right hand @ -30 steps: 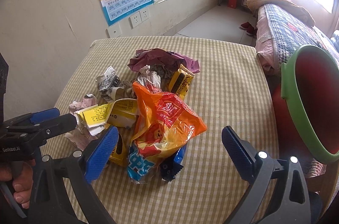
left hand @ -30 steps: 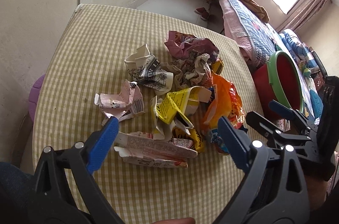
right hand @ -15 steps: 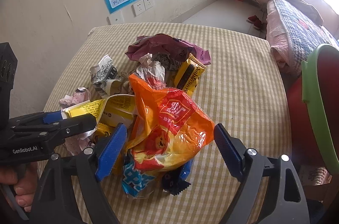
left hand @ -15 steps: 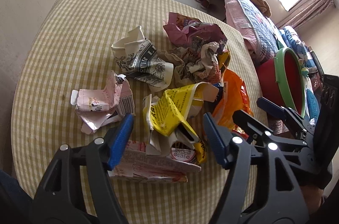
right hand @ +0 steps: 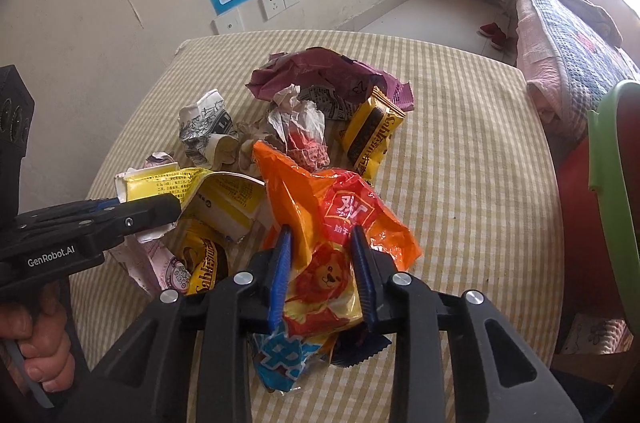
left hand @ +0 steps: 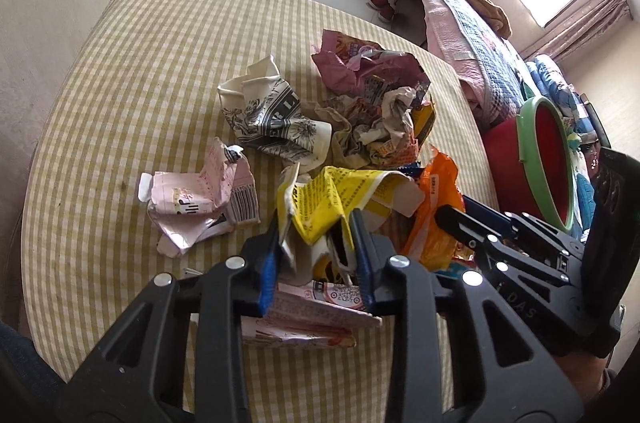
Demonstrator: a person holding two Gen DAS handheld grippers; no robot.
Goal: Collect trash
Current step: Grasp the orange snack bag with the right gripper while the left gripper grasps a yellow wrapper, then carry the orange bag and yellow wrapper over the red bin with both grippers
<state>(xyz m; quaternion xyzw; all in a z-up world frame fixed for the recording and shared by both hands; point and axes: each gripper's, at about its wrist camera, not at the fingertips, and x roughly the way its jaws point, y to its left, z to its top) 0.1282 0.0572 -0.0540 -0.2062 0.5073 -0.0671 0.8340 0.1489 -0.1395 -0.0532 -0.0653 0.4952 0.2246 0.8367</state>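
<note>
A heap of trash lies on the checked tablecloth. In the left wrist view my left gripper is closing, its blue pads pressing both sides of a crumpled yellow carton. A flat pink-and-white box lies under it. My right gripper is closing too, and its pads pinch the orange snack bag with a lion print. Both grippers work side by side at the near edge of the heap; the left gripper also shows from the side in the right wrist view.
Further back lie a pink crumpled paper, a black-and-white paper cup, a purple wrapper and a yellow biscuit pack. A red bucket with a green rim stands beside the table's right edge, a bed behind it.
Both grippers have sunk toward the heap and gone from wide open to nearly shut, the left around the yellow carton, the right around the orange bag.
</note>
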